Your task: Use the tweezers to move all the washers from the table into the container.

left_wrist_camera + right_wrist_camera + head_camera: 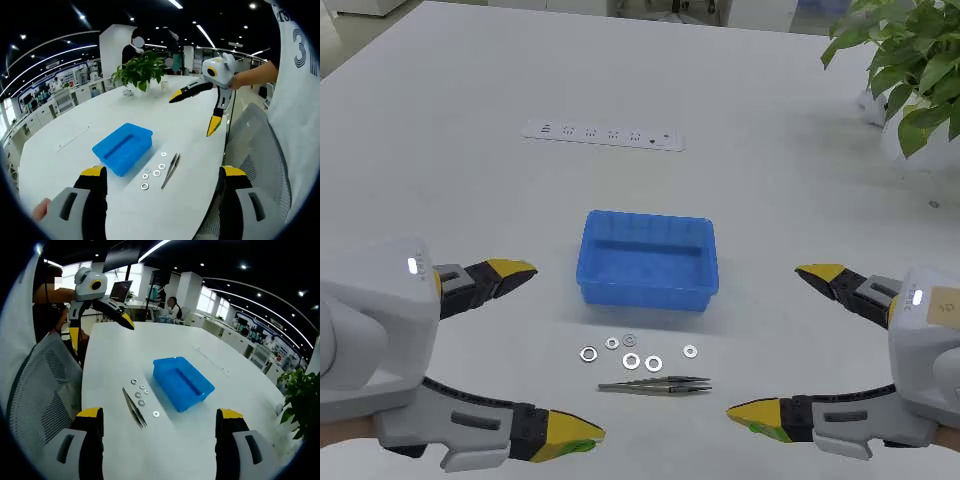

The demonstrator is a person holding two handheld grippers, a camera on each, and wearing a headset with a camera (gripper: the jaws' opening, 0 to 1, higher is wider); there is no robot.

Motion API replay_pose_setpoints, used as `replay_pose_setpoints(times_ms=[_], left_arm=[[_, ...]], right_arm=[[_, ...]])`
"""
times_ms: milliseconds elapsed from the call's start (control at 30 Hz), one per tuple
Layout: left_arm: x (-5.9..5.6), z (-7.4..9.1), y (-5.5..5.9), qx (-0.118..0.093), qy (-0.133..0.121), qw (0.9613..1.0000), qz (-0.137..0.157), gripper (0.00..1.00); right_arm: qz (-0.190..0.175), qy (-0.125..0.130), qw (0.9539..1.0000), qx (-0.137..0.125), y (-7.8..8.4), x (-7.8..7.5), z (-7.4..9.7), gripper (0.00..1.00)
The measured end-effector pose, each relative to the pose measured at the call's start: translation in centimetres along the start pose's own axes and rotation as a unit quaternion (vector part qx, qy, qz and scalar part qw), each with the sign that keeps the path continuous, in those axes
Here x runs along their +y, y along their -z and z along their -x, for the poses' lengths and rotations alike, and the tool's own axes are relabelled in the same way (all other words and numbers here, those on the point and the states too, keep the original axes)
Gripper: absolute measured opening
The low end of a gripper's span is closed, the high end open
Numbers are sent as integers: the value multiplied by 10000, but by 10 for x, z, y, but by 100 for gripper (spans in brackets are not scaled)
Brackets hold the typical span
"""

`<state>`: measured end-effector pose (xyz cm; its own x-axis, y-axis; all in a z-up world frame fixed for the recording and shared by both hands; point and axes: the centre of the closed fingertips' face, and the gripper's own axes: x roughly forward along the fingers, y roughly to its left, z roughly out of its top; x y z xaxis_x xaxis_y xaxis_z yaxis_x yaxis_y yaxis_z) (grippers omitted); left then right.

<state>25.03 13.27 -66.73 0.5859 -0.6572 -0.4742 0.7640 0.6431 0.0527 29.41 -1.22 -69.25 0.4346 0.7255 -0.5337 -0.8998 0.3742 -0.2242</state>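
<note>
Holds left tool [559, 351] and right tool [772, 341] agape, empty, flanking tweezers [655, 385] and washers [631, 360] on bench [470, 180], touching neither; bin [645, 293] just beyond.

On white table [470, 200]: blue container [648, 260] at centre; six washers [631, 360] just in front; tweezers [655, 385] beside washers, nearer edge; power strip [603, 134] behind container; potted plant [910, 60] far right.
</note>
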Motion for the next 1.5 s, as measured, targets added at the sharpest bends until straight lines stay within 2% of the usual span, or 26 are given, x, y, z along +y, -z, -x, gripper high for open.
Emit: replay_pose_setpoints(times_ms=[133, 300, 400, 733, 1033, 1333, 1500], left_arm=[[-1, -1, 2, 51, 35, 10000, -40, 94], [-3, -2, 14, 265, 89, 9996, -66, 94], [-7, -2, 16, 318, 125, 9994, -93, 94], [-6, -5, 10, 244, 108, 9996, -112, 94], [-8, -5, 13, 317, 136, 9993, -130, 94], [2, -1, 15, 369, 15, 9993, -111, 94], [2, -2, 17, 378, 5, 9993, -81, 93]], right_arm=[[26, -17, 10000, 28, 1, 1, 1, 92], [-19, -58, 10000, 21, 0, 3, 1, 92], [-18, -77, 9999, 65, 2, 4, 0, 92], [-10, -127, 9999, 98, 2, 6, -2, 91], [-10, -172, 9997, 151, 5, 7, -1, 91], [22, -204, 9996, 199, 7, 7, -1, 91], [-12, -195, 9996, 198, 7, 7, -2, 91]])
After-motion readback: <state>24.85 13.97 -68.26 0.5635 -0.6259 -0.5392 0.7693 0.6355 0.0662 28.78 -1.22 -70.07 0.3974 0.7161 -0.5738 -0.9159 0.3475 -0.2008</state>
